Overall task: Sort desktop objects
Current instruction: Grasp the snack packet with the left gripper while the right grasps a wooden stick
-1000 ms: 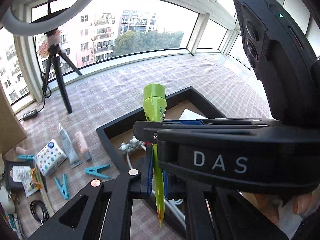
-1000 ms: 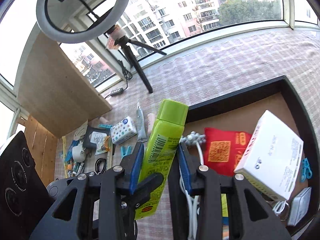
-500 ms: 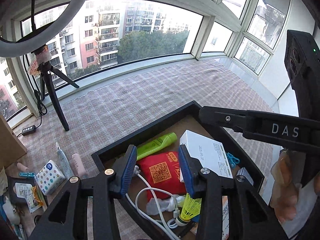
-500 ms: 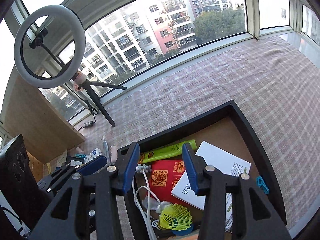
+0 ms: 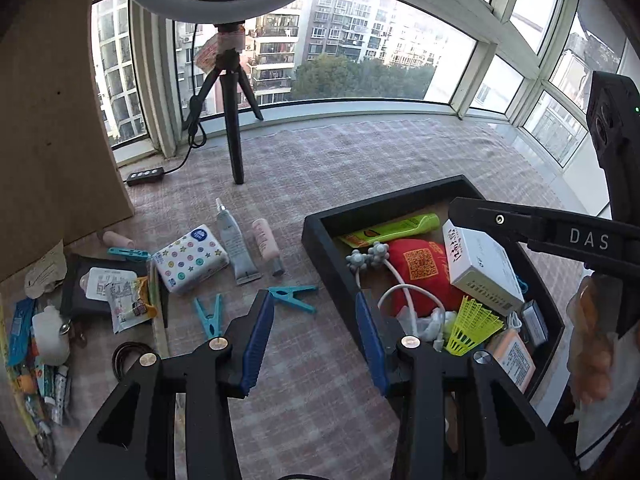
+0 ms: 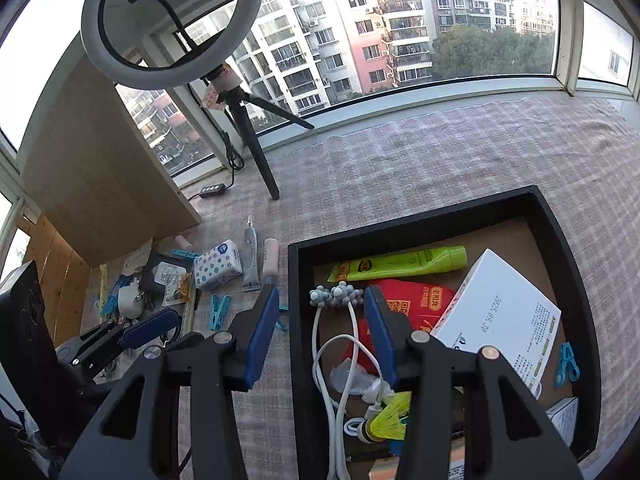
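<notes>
A checked cloth (image 5: 360, 152) covers the surface below a bay window. In the left wrist view, the left gripper (image 5: 316, 332) hangs open and empty; a teal peg (image 5: 294, 296) lies just ahead between its fingers, long axis crosswise, nearer this hand. In the right wrist view, the right gripper (image 6: 320, 328) gapes empty over the near wall of the tray (image 6: 294, 280), where the green tube (image 6: 404, 264) lies.

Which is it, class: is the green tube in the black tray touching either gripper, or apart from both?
Apart. The right wrist view shows the green tube lying in the black tray, beyond the empty right gripper.
</notes>
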A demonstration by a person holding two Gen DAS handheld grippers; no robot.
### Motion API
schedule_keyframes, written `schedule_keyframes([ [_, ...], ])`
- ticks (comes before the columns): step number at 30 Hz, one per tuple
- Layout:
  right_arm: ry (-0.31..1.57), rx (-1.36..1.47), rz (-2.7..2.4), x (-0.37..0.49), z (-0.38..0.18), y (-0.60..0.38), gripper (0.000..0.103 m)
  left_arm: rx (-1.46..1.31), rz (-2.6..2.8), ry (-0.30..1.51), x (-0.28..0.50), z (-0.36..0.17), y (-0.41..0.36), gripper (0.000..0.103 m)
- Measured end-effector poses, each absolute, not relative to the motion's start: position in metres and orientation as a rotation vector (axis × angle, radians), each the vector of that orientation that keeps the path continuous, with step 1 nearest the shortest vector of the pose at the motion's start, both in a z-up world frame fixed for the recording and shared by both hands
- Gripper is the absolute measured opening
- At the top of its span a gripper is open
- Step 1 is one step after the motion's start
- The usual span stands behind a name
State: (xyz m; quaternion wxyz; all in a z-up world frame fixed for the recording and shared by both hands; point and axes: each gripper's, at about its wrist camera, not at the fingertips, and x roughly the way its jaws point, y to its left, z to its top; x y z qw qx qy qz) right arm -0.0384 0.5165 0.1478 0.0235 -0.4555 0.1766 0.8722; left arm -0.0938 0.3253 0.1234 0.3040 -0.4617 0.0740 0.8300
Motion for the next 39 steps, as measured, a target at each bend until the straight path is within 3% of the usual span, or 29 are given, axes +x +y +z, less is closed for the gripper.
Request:
schedule_keyframes([
  [10, 0.433, -1.630, 2.763, -0.055, 0.112, 0.429, 0.044, -1.459, 2.364, 0.100, -0.097, 0.076, 0.182, 0.042],
  [14, 0.398, -1.727, 2.765, -0.068, 0.097, 0.391, 0.044, -1.549, 2.397, 0.056, -0.093, 0.055, 0.143, 0.054],
  [16, 0.411, -1.784, 2.765, -0.076, 0.089, 0.374, 0.044, -1.577, 2.400, 0.040, -0.089, 0.047, 0.132, 0.055],
  [24, 0.367, -1.917, 2.712, -0.117, 0.056, 0.318, 0.043, -1.628, 2.364, 0.033, -0.086, 0.025, 0.132, 0.059],
  [31, 0.384, -1.989, 2.609, -0.147, 0.029, 0.302, 0.035, -1.640, 2.363, 0.079, -0.093, 0.015, 0.144, 0.060],
  [39, 0.319, -2.023, 2.565, -0.161, 0.015, 0.292, 0.031, -1.681, 2.377, 0.127, -0.100, 0.001, 0.145, 0.051],
])
